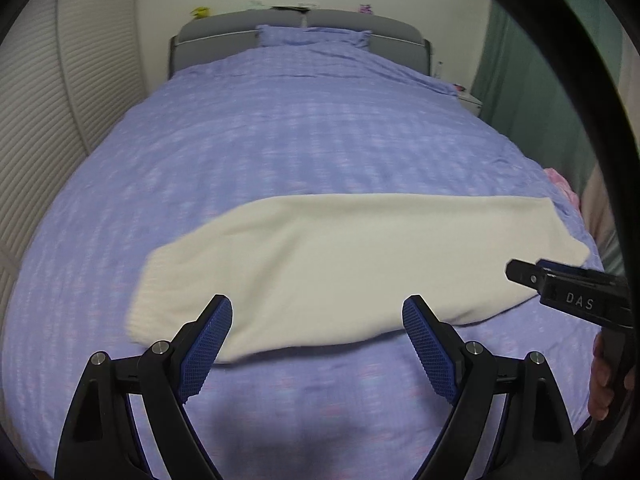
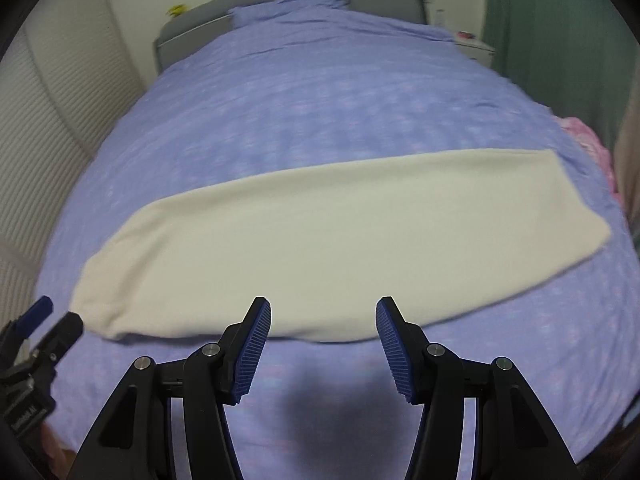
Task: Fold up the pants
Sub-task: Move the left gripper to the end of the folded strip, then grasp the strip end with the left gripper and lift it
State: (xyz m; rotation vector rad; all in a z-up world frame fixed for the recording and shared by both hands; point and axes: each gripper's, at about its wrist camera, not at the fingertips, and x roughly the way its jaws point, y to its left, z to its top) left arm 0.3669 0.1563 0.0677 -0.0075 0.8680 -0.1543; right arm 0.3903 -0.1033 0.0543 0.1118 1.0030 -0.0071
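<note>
Cream pants [image 1: 344, 264] lie flat on the blue bedspread as one long strip running left to right, legs stacked; they also show in the right wrist view [image 2: 328, 248]. My left gripper [image 1: 318, 312] is open and empty, hovering over the pants' near edge toward their left half. My right gripper [image 2: 323, 312] is open and empty, hovering over the near edge around the middle. The right gripper shows at the right edge of the left wrist view [image 1: 520, 270]; the left gripper shows at the lower left of the right wrist view [image 2: 56, 316].
The bed [image 1: 304, 136] fills the view, with a pillow [image 1: 312, 36] and grey headboard [image 1: 224, 36] at the far end. A ribbed white wall panel [image 1: 60, 120] runs along the left. A green curtain [image 1: 520, 80] and pink cloth [image 2: 588, 140] lie on the right.
</note>
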